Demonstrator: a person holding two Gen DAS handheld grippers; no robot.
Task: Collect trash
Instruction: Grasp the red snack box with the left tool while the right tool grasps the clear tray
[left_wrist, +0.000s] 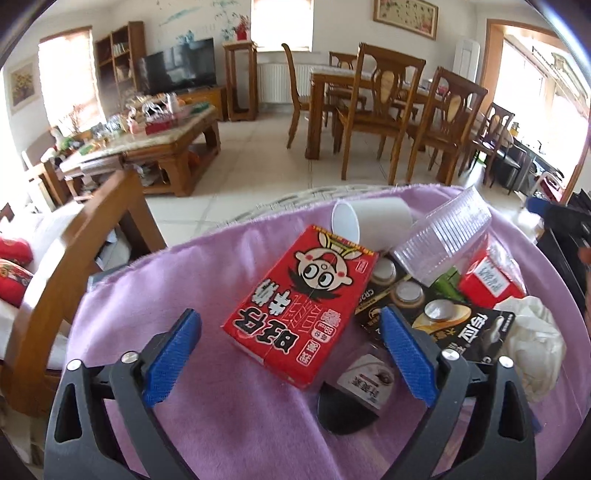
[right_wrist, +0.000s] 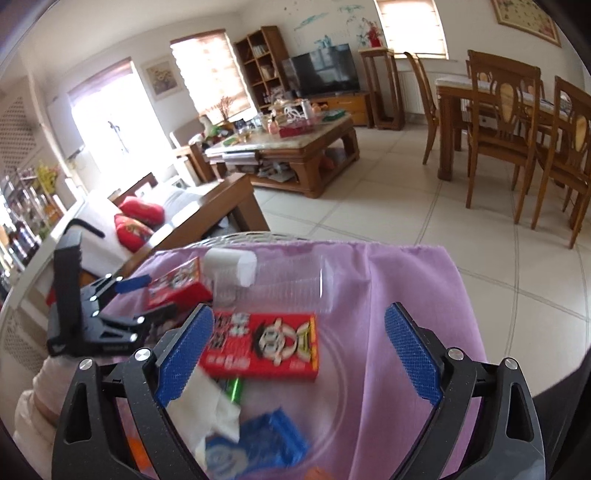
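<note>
Trash lies on a purple cloth (left_wrist: 207, 280) over a round table. A red cartoon milk carton (left_wrist: 303, 306) lies flat between the fingers of my open left gripper (left_wrist: 291, 336), untouched. Behind it lie a white paper cup (left_wrist: 369, 221) and a clear plastic cup (left_wrist: 447, 240). A black battery card (left_wrist: 436, 314) and crumpled tissue (left_wrist: 532, 339) lie to the right. My right gripper (right_wrist: 299, 350) is open above a second red carton (right_wrist: 266, 347), white tissue (right_wrist: 210, 406) and a blue wrapper (right_wrist: 266, 443). The left gripper (right_wrist: 140, 295) shows at the left.
A small sachet (left_wrist: 365, 373) and a second red box (left_wrist: 487, 280) lie by the battery card. A wooden sofa arm (left_wrist: 74, 266) stands left of the table. A coffee table (right_wrist: 295, 147) and dining chairs (right_wrist: 517, 122) stand across the tiled floor.
</note>
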